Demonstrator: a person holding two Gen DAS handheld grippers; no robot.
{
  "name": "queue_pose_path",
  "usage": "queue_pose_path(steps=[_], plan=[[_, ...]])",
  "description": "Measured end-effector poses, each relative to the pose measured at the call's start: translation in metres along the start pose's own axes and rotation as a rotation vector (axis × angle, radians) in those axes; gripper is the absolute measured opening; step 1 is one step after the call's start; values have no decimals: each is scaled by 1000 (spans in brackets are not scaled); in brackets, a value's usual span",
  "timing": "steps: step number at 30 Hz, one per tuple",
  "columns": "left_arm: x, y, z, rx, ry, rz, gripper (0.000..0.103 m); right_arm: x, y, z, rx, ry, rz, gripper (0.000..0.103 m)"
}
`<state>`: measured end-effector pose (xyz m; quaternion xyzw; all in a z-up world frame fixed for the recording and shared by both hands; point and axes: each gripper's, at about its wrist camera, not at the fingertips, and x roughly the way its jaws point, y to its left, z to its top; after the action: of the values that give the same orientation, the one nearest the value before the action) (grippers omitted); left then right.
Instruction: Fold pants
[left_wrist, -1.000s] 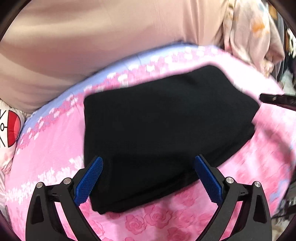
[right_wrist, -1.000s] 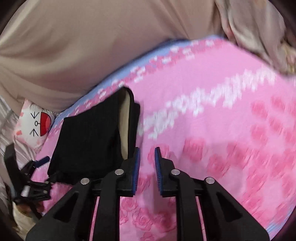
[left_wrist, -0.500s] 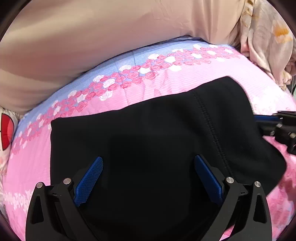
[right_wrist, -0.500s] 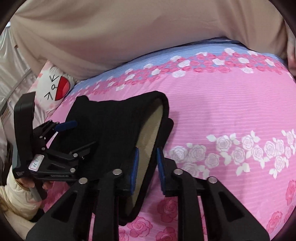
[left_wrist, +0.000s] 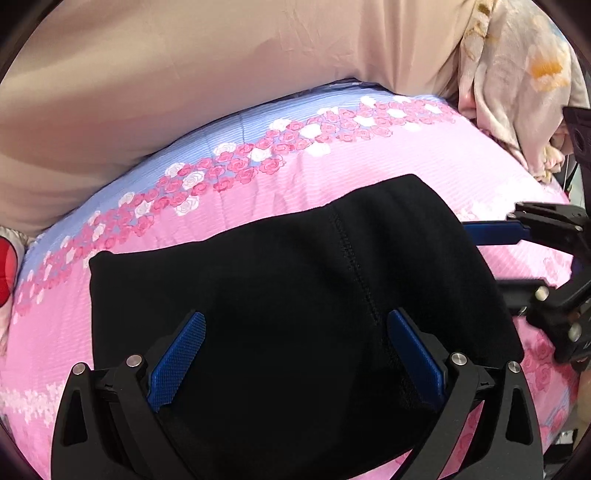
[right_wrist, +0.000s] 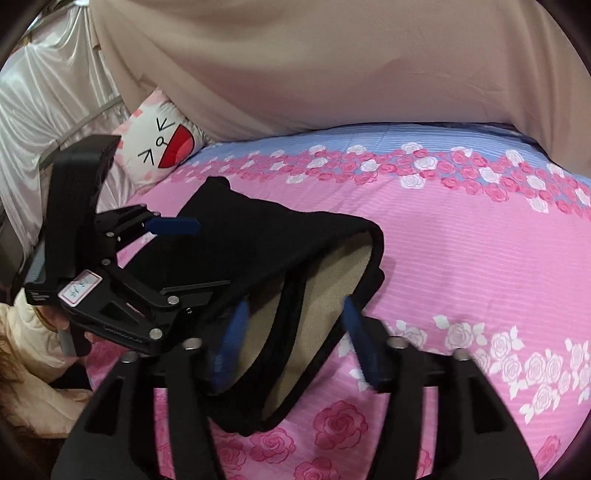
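Observation:
The black pants (left_wrist: 280, 295) lie folded into a thick bundle on the pink rose-print bedspread (left_wrist: 424, 155). My left gripper (left_wrist: 295, 350) is open, its blue pads spread wide over the near part of the bundle. In the right wrist view the pants (right_wrist: 258, 243) show their beige fleece lining (right_wrist: 332, 273) at the open waist end. My right gripper (right_wrist: 293, 343) is open with its fingers on either side of that end. The left gripper (right_wrist: 173, 254) shows there over the bundle's left side, and the right gripper (left_wrist: 495, 258) shows at the right edge of the left wrist view.
A beige curtain (right_wrist: 332, 66) hangs along the far side of the bed. A cartoon-face pillow (right_wrist: 162, 144) lies at the far left corner. A pale floral blanket (left_wrist: 517, 81) is heaped at the far right. The bedspread's blue band (right_wrist: 369, 140) runs along the far edge.
My right gripper has opened from shut and moved up to the pants' waist end. My left gripper stayed open and moved forward over the bundle.

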<state>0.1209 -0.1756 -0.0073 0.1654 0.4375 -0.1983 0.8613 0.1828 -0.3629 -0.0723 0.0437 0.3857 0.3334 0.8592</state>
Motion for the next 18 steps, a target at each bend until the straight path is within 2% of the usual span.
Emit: queue_pose_path(steps=[3, 4, 6, 8, 11, 12, 14, 17, 18], plan=[[-5, -2, 2, 3, -11, -3, 96, 16, 0, 6, 2, 30, 69, 55], [-6, -2, 3, 3, -16, 28, 97, 19, -3, 9, 11, 31, 89, 54], [-9, 0, 7, 7, -32, 42, 97, 23, -11, 15, 58, 24, 117, 47], [-13, 4, 12, -4, -40, 33, 97, 28, -20, 22, 83, 25, 142, 44], [-17, 6, 17, -13, -57, 19, 97, 46, -28, 26, 132, 68, 159, 29], [-15, 5, 18, -4, -55, 24, 97, 52, -26, 27, 141, 86, 176, 14], [-12, 2, 18, 9, -41, 34, 97, 45, -18, 26, 157, 56, 161, 9], [-16, -3, 14, 21, -52, 14, 97, 11, -23, 14, 254, -32, 143, 8], [-17, -4, 12, 28, -56, 15, 97, 10, -28, 7, 268, -26, 118, 8]])
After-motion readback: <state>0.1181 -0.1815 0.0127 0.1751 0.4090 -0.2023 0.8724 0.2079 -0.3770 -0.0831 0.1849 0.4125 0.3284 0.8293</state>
